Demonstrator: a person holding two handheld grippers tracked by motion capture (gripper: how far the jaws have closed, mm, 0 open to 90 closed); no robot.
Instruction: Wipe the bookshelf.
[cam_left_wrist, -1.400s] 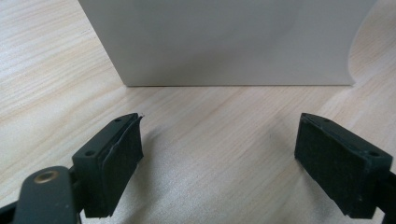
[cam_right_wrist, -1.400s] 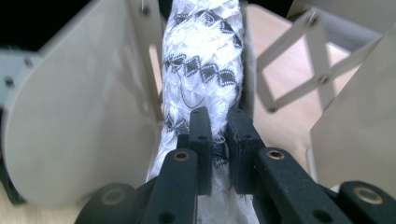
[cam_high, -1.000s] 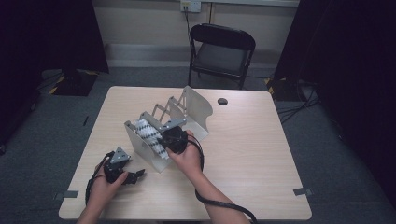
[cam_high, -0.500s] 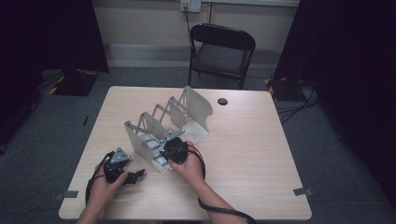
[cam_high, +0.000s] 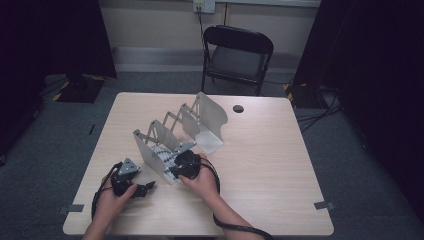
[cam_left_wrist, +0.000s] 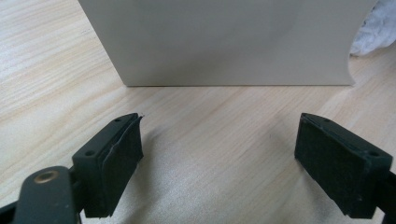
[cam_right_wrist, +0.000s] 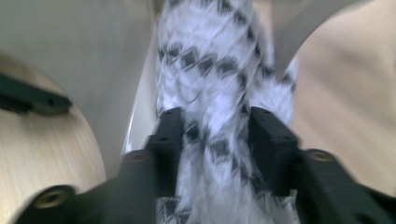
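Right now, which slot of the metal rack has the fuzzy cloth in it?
The slot nearest the person, at the rack's front end, holds the black-and-white cloth. The right gripper reaches into it; the slots behind look empty.

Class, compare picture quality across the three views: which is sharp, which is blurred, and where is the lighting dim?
High view: dim, dark edges, table evenly lit. Left gripper view: sharp wood grain, soft shadows under the open left gripper. Right gripper view: motion-blurred, the checked cloth smeared between the right gripper jaws.
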